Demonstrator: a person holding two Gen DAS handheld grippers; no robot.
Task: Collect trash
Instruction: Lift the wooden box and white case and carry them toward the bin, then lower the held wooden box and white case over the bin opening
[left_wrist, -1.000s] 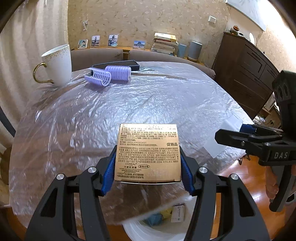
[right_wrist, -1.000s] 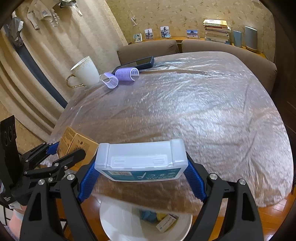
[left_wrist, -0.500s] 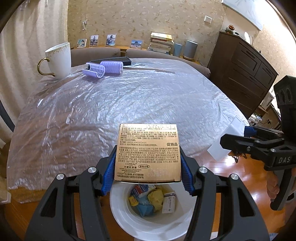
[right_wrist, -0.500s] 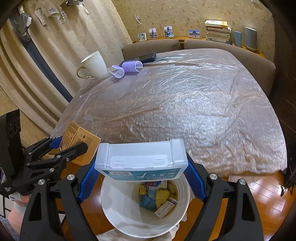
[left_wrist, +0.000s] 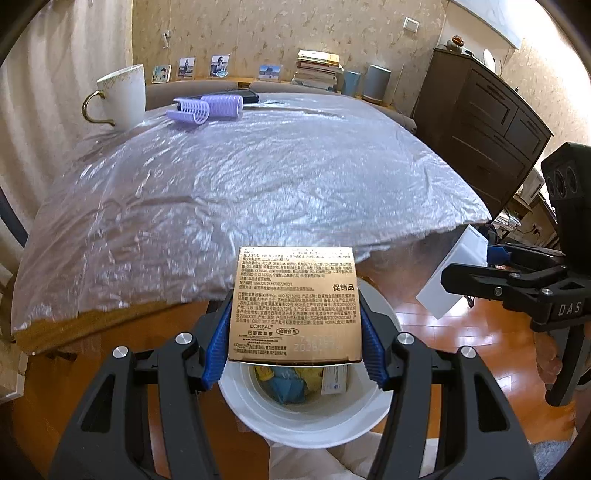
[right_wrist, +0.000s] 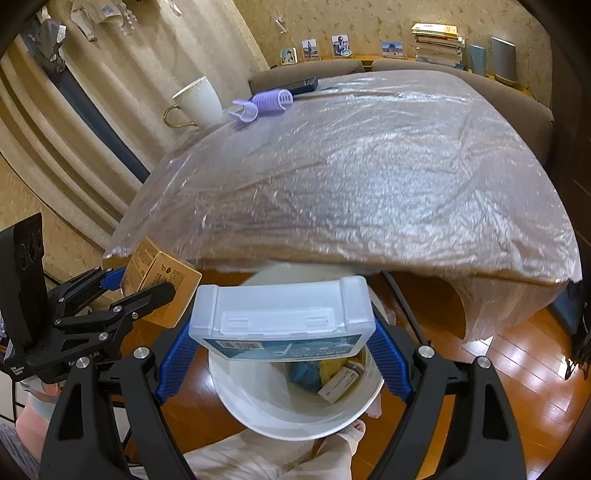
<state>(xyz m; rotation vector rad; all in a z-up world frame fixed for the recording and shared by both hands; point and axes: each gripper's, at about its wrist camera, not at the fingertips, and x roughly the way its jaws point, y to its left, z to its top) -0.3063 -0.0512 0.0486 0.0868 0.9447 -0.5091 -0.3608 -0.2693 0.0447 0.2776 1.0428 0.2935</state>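
1. Far left, back of table: white mug (left_wrist: 123, 94) w/ gold handle, upright on the plastic-covered table (left_wrist: 258, 177). Just right of it, two lilac hair rollers (left_wrist: 207, 107) lying side by side, touching; dark phone (left_wrist: 247, 96) behind them.
2. L gripper (left_wrist: 295, 334): blue pads (left_wrist: 218, 339) clamped on both sides of a gold L'Oreal box (left_wrist: 295, 302), printed face up. Box is off the table, past its near edge, directly above the white bin (left_wrist: 306, 417).
3. In right wrist view same L gripper (right_wrist: 136, 286) sits at left, gold box (right_wrist: 162, 284) tilted betw its fingers, left of the bin (right_wrist: 295, 406) rim.
4. Bin stands on the wood floor (left_wrist: 443, 354) just beside the table edge; inside: blue and yellow crumpled bits (right_wrist: 317, 371) plus a small white carton (right_wrist: 341, 382).
5. R gripper (right_wrist: 280, 339): blue pads (right_wrist: 388, 362) squeezed on the ends of a translucent white plastic case (right_wrist: 280, 314) w/ teal label underneath. Case held level over the bin's far half.
6. In left wrist view R gripper (left_wrist: 476, 275) at right edge, the white case (left_wrist: 450, 273) seen end-on betw its fingers, right of the bin.
7. Right bkgd: dark wood cabinet (left_wrist: 480, 122); stack of books (left_wrist: 317, 68) and photo frames (left_wrist: 192, 68) on the ledge behind the table.
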